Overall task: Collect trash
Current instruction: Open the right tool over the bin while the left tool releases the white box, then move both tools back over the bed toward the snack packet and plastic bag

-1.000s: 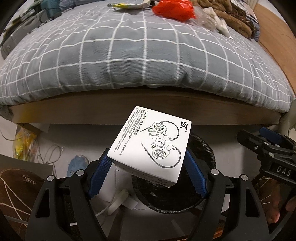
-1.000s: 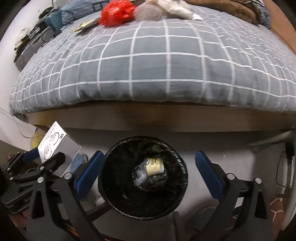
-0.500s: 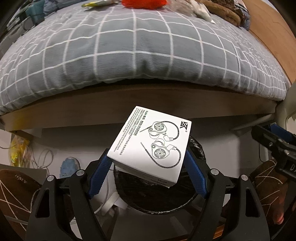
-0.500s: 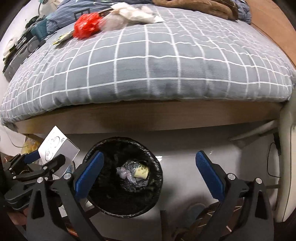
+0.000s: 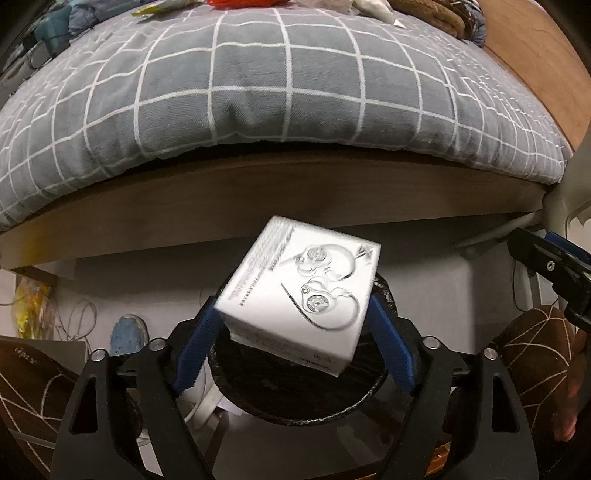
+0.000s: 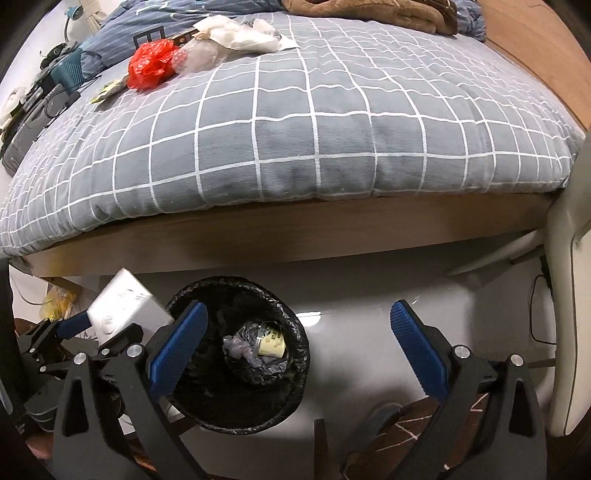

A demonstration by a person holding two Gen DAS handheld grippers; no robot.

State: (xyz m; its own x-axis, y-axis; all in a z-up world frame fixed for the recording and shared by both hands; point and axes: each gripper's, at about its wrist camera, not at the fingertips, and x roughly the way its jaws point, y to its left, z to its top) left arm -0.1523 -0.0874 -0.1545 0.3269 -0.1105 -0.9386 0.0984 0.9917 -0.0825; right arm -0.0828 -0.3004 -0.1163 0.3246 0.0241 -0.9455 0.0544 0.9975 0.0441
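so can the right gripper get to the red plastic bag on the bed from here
Probably yes. The right gripper is open and empty, and the red bag lies uncovered on the quilt, with nothing between them, though it is far across the bed.

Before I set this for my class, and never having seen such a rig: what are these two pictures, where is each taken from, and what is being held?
There is no robot here. A person carries a hand-held gripper in each hand, and each has a wide-angle camera looking along its two blue-padded fingers. One picture comes from the left hand-held gripper, the other from the right hand-held gripper.

Both point down at a black-lined trash bin on the floor beside a bed. A red plastic bag and white wrappers lie on the bed.

A white earphone box sits between the left jaws, above the bin. Those jaws have just been opening, and the box is blurred, so it seems to be dropping. The right jaws are open and empty.
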